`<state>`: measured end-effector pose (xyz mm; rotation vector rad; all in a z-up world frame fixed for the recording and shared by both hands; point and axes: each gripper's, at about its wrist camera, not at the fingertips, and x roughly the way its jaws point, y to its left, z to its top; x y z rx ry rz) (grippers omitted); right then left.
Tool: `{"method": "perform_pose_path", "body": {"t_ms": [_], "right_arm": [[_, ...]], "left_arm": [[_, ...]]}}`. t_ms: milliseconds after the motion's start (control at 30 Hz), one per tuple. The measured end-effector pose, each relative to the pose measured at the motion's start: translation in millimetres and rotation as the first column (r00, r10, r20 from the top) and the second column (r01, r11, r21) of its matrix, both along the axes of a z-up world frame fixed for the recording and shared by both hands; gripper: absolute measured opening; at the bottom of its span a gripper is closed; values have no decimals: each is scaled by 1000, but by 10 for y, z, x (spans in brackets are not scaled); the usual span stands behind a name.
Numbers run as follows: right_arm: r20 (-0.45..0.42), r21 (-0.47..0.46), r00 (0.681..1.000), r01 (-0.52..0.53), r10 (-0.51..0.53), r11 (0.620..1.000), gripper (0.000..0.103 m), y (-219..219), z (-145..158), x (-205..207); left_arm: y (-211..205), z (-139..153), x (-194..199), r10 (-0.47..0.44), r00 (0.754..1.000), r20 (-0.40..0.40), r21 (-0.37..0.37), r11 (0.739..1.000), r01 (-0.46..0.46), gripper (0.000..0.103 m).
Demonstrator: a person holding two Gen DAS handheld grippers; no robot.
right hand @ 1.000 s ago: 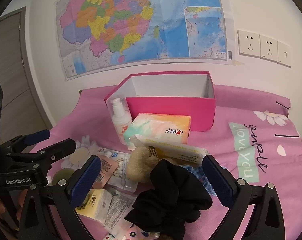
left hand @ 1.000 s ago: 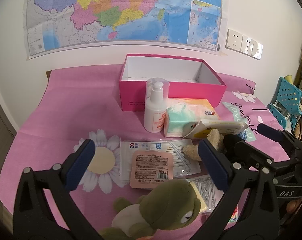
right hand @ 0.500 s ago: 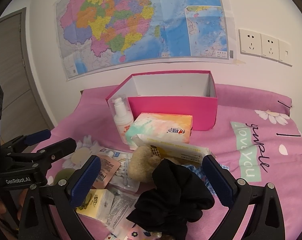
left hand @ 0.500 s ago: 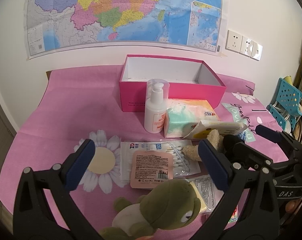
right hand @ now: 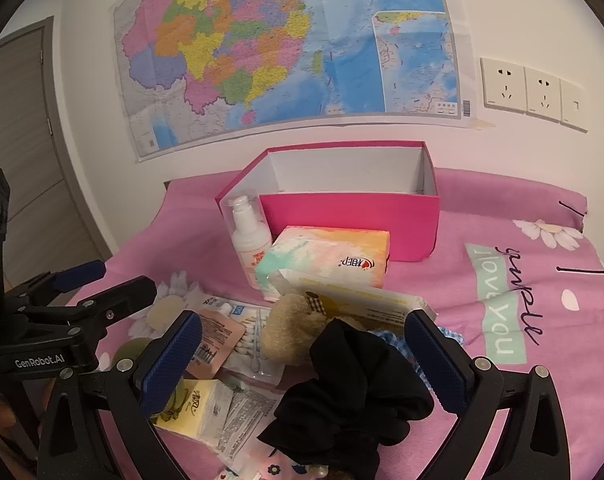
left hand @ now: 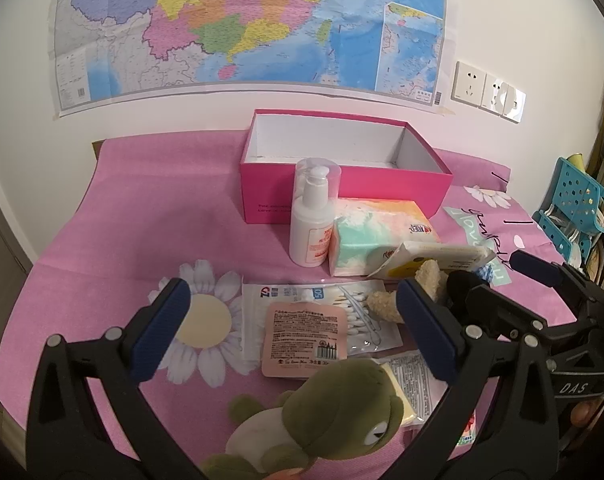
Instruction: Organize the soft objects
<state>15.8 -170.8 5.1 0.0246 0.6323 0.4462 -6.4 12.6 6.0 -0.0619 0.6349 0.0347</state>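
While both grippers hang wide open, the left gripper (left hand: 290,320) is above the green plush frog (left hand: 334,412) and the right gripper (right hand: 302,354) above the black fabric scrunchie (right hand: 354,392). Closing here may also catch the thin plastic packets (right hand: 238,412) beneath.

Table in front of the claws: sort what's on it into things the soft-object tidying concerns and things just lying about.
For the job:
green frog plush
beige plush
black scrunchie
tissue pack
pink box, nothing visible inside

Lying about:
lotion pump bottle
cotton swab bag
pink sachet
wall map
wall sockets
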Motion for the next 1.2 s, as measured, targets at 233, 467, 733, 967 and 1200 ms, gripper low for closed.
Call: {"method": "perform_pose_path", "body": {"t_ms": [233, 467, 733, 967, 1200], "right_arm": [[-6, 4, 1000, -8, 8, 1000, 103, 5, -2, 3], [-34, 11, 998, -59, 60, 998, 103, 37, -30, 2], [-76, 24, 975, -208, 210, 978, 81, 214, -66, -59], [-142, 55, 949, -278, 283, 959, 74, 350, -191, -22], [-295, 67, 920, -250, 258, 966, 47, 433, -427, 201]], "left_arm": [[16, 26, -17, -5, 1000, 1, -8, 1000, 5, 103], [307, 67, -21, -46, 999, 1, -108, 993, 46, 103], [615, -105, 77, -86, 994, -64, -172, 982, 74, 96], [736, -310, 122, -131, 983, -126, -201, 974, 104, 91], [833, -502, 320, -216, 959, -182, -274, 948, 162, 81]]}}
